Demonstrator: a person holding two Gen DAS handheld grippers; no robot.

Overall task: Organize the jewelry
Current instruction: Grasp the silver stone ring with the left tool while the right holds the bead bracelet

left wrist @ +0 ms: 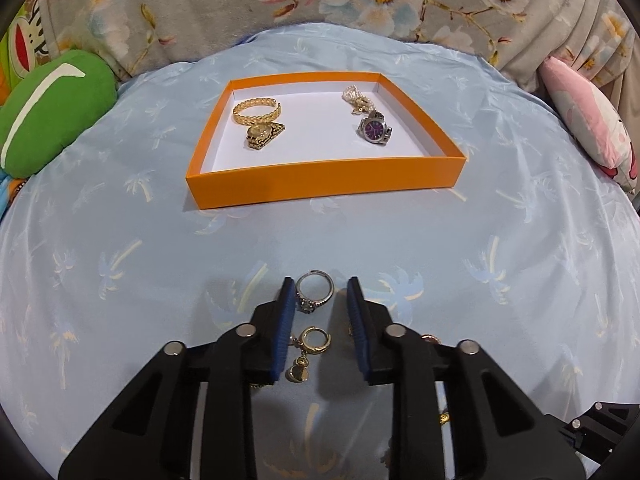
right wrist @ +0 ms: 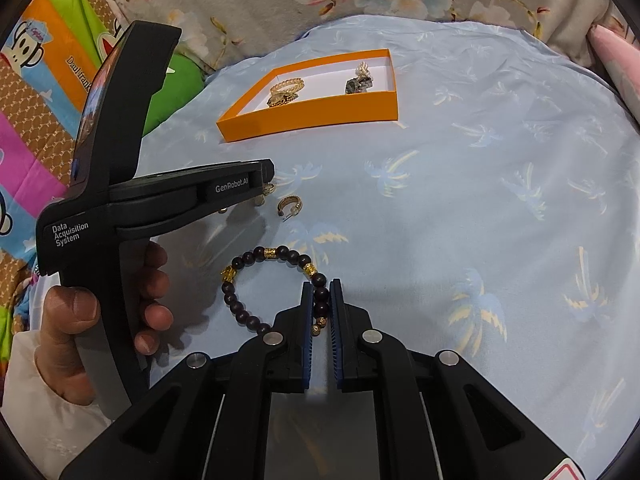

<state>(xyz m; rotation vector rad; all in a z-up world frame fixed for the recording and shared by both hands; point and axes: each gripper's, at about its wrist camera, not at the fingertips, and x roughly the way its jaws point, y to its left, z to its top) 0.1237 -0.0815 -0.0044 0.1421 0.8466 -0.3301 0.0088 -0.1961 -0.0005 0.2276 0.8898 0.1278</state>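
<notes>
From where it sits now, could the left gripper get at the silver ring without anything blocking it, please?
Probably yes. The silver ring lies on the blue cloth between the tips of the left gripper, whose jaws stand apart around it. Only the gold earring lies close behind, nearer the palm.

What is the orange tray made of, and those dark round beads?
The orange tray looks like cardboard: thin straight walls, matte orange outside, plain white inside. The bead bracelet looks like dark polished wood, though that could be stone or plastic, with shiny gold-coloured, metal-looking spacers.
</notes>
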